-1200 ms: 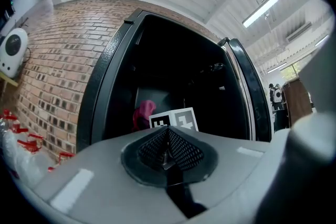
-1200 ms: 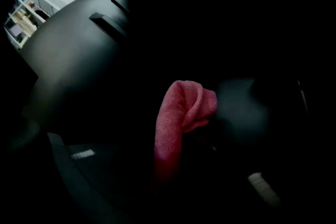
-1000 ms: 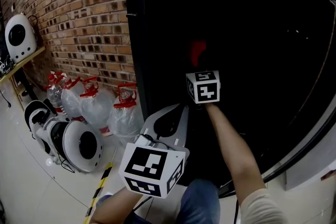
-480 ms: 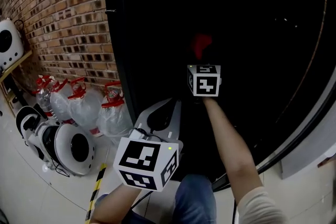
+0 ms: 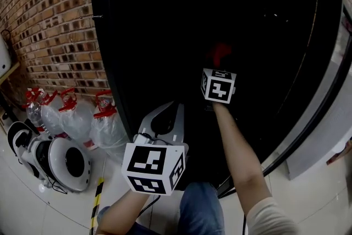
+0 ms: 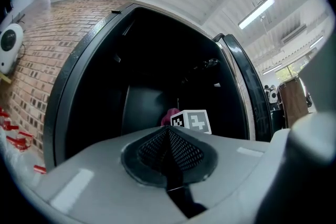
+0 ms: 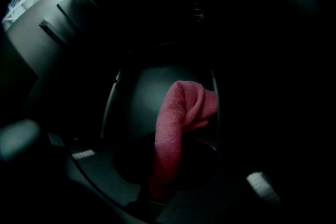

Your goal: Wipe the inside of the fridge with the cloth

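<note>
The black fridge (image 5: 165,19) stands open, its inside very dark. My right gripper (image 5: 219,60) reaches into it, shut on a red cloth (image 5: 220,54) that shows just beyond its marker cube. In the right gripper view the cloth (image 7: 178,123) hangs folded from between the jaws, in front of a dark curved surface. My left gripper (image 5: 165,118) is held low outside the fridge front, jaws closed together with nothing between them. The left gripper view shows the fridge opening (image 6: 157,76) and the right gripper's cube with the cloth (image 6: 169,116) behind it.
The fridge door (image 5: 324,80) is swung open at the right. A brick wall (image 5: 49,25) runs along the left. Below it stand several clear water bottles with red caps (image 5: 82,115) and a white round appliance (image 5: 55,159). Yellow-black tape (image 5: 98,201) marks the pale floor.
The view has swung left-to-right, so the fridge sits more centred. My right gripper with the cloth has shifted slightly right inside the fridge. The left gripper holds about the same pose.
</note>
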